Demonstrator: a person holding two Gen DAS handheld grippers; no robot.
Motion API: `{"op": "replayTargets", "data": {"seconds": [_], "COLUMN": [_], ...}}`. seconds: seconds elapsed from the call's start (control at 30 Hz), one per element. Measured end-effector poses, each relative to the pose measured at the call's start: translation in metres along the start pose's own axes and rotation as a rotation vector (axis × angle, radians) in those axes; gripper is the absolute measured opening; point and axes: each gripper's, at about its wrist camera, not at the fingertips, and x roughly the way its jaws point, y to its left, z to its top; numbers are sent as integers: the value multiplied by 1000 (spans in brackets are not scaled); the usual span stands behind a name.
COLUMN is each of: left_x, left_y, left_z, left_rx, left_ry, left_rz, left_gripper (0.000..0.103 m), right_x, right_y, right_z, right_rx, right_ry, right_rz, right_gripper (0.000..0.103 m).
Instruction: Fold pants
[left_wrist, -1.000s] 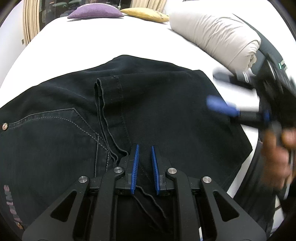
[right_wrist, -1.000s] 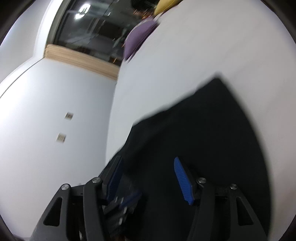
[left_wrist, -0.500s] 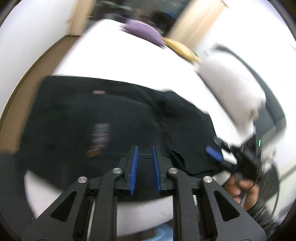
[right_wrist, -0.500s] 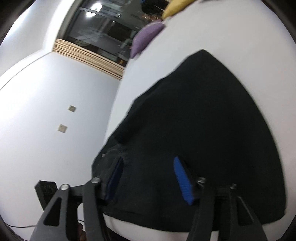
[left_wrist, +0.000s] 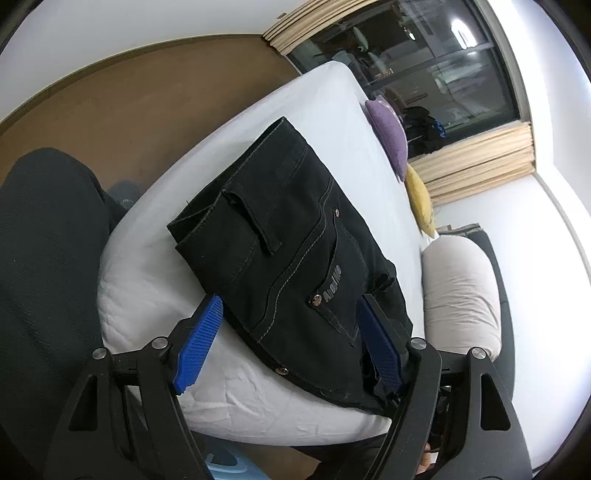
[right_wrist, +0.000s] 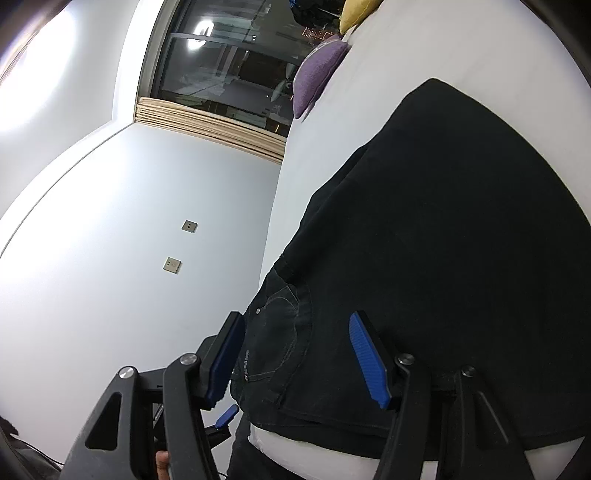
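Observation:
Black jeans (left_wrist: 295, 229) lie folded on the white bed (left_wrist: 147, 295), with a back pocket and its rivets facing up. My left gripper (left_wrist: 291, 339) hovers at the bed's near corner. Its jaws are opening, and the pants' near edge shows between the blue pads (left_wrist: 199, 343) without being pressed. In the right wrist view the pants (right_wrist: 443, 240) fill the right half. My right gripper (right_wrist: 297, 354) stands open just above their pocket end, gripping nothing. One blue tip of the left gripper (right_wrist: 227, 415) shows below it.
A purple cushion (left_wrist: 388, 129) and a yellow cushion (left_wrist: 419, 199) lie at the bed's far end by a dark window (left_wrist: 424, 55). A rolled beige duvet (left_wrist: 461, 291) sits right of the pants. The person's dark-clad leg (left_wrist: 48, 258) stands left, over brown floor (left_wrist: 147, 92).
The left gripper let go of the pants' hem, swung aside to the bed's corner while rolling, and its jaws spread wide. The right gripper stayed open and shifted slightly.

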Motion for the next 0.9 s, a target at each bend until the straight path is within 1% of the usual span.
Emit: {"op": "replayTargets", "data": {"seconds": [0.03, 0.1, 0.13, 0.2, 0.33, 0.57, 0.6, 0.63, 0.67, 0.7, 0.77, 0.83, 0.9], "left_x": [1, 14, 17, 26, 33, 44, 45, 46, 46, 46, 45, 44, 42], "left_y": [5, 15, 22, 35, 38, 51, 51, 51, 51, 51, 51, 48, 45], "left_z": [0, -6, -6, -3, 3, 13, 14, 14, 15, 16, 16, 18, 20], "left_rx": [-17, -76, -101, -153, -164, -242, -247, -249, -249, -247, -241, -232, -215], "left_ry": [2, 13, 19, 26, 14, 16, 18, 21, 26, 30, 29, 28, 20], "left_rz": [-6, -13, -12, -34, -78, -143, -149, -151, -149, -146, -143, -127, -118], "left_gripper": [74, 74, 74, 74, 74, 73, 71, 62, 57, 49, 45, 37, 34], "right_x": [1, 0, 2, 2, -2, 0, 0, 1, 2, 2, 7, 7, 7], "right_y": [0, -1, 0, 0, 0, 2, 2, 3, 4, 4, 5, 6, 6], "right_z": [0, 0, 0, 0, -1, 0, 0, 0, 0, 0, 2, 2, 2], "right_rx": [2, 1, 1, -2, -2, -5, -5, -5, -6, -7, -8, -8, -7], "right_ry": [-1, 1, 4, 7, 8, 17, 17, 18, 19, 20, 23, 23, 22], "right_rz": [1, 0, -1, -2, -1, 3, 4, 3, 4, 6, 6, 7, 6], "right_gripper": [63, 63, 63, 63, 63, 62, 62, 62, 62, 62, 62, 62, 62]}}
